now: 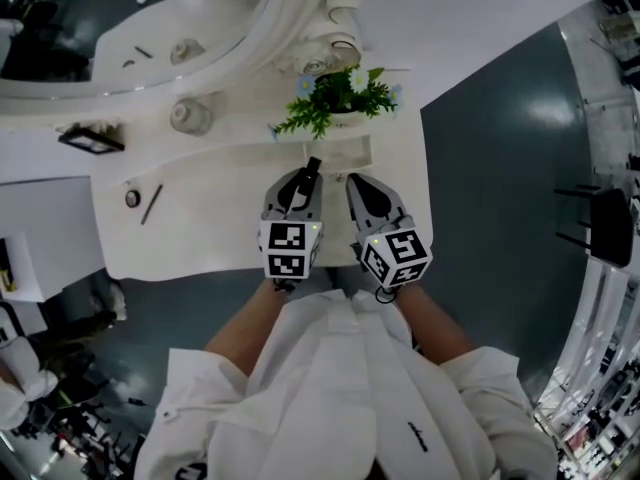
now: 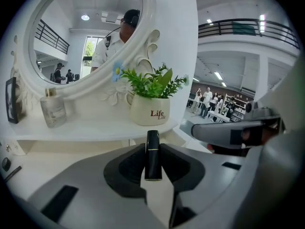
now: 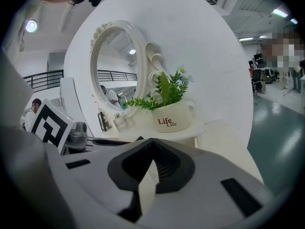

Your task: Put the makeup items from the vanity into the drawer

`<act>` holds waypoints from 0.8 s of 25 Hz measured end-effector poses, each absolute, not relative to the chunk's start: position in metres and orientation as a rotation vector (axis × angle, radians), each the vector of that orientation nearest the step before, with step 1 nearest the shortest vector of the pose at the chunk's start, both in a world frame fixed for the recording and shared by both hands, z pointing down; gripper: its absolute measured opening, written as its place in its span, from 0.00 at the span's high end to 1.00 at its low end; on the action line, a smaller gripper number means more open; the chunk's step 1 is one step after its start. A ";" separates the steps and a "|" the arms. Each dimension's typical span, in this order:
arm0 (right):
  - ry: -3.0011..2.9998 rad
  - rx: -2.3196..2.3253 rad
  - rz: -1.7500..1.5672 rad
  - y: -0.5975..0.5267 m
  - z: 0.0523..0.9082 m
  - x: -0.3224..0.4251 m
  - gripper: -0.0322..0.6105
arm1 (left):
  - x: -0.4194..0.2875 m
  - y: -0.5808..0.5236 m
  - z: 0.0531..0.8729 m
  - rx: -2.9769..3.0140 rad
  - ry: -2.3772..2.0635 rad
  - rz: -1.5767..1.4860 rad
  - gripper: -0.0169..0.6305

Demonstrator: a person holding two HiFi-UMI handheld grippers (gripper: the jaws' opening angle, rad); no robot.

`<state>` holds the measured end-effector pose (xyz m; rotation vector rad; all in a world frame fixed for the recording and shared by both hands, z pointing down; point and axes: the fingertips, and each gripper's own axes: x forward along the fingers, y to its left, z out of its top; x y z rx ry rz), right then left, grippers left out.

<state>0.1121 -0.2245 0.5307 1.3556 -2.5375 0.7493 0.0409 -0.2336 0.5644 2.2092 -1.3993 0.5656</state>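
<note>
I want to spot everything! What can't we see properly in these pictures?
Drawer: in no view; in the head view, arms and shirt cover the front edge of the vanity.
Round thing and thin stick on the vanity: head view, too small to name.
Black tube in the left tongs: head view, tongs hide most of it.

Two tongs [image 1: 298, 180] [image 1: 360, 186], one lipstick [image 2: 153, 154], one pencil [image 1: 151, 205], one bottle [image 1: 190, 116] — and one potted plant [image 1: 335, 98].
</note>
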 end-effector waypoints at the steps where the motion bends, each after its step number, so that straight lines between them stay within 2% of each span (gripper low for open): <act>1: -2.535 1.355 0.751 -0.226 0.532 0.115 0.92 | 0.044 -0.235 0.565 2.208 -1.401 0.562 0.80; 20: -2.532 1.341 0.776 -0.243 0.546 0.146 0.92 | 0.087 -0.254 0.580 2.165 -1.397 0.582 0.80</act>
